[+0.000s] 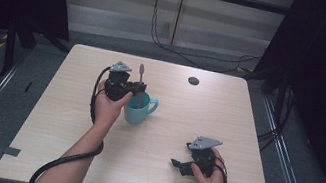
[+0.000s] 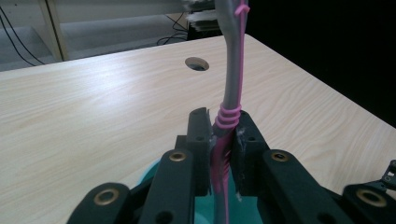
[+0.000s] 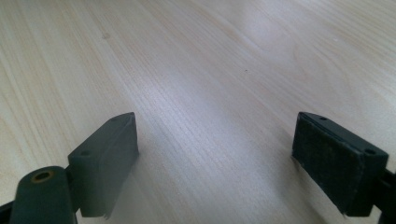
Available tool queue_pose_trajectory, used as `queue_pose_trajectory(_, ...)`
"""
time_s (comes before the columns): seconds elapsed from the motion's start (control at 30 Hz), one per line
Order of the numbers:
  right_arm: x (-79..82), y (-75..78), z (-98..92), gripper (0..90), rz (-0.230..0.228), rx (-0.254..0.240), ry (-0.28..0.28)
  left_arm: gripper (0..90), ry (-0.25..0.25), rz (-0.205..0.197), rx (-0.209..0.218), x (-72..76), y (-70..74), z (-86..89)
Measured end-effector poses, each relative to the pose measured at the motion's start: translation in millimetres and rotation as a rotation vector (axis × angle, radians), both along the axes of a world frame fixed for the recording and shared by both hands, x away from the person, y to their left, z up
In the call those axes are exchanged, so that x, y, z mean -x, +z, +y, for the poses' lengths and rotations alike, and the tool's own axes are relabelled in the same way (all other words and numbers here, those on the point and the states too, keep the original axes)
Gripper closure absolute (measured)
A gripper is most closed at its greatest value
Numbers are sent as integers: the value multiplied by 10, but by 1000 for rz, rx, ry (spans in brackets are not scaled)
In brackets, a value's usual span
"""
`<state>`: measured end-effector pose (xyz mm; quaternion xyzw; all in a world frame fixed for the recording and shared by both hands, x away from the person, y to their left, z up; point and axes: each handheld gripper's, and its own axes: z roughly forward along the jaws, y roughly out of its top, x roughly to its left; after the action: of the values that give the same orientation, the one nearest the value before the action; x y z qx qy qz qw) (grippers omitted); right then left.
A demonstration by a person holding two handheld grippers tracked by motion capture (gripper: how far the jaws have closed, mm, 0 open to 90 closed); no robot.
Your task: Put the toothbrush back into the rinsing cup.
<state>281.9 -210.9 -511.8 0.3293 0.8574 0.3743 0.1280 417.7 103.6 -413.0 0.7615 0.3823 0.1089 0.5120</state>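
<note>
A teal mug (image 1: 139, 108) stands near the middle of the wooden table (image 1: 53, 128). My left gripper (image 1: 140, 89) is held just above its rim, shut on a grey and pink toothbrush (image 1: 140, 80) that stands upright, its lower end inside the mug. In the left gripper view the toothbrush (image 2: 232, 88) is pinched between the two pads (image 2: 198, 135), with the mug's teal rim (image 2: 148, 175) below. My right gripper (image 1: 176, 164) rests low over the table at the front right, pointing left. Its jaws stand wide apart in the right gripper view, with bare wood between the pads (image 3: 109, 158).
A round cable hole (image 1: 194, 80) sits in the table top at the back right. Cables (image 1: 160, 35) hang behind the far edge. Dark curtains flank both sides of the table.
</note>
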Motion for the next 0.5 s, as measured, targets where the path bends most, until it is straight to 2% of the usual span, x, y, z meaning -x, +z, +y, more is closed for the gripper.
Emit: queue_pose_trajectory(0.5,4,0,4,140,0,-1,9,798,-1,9,-16,37,-129,-22)
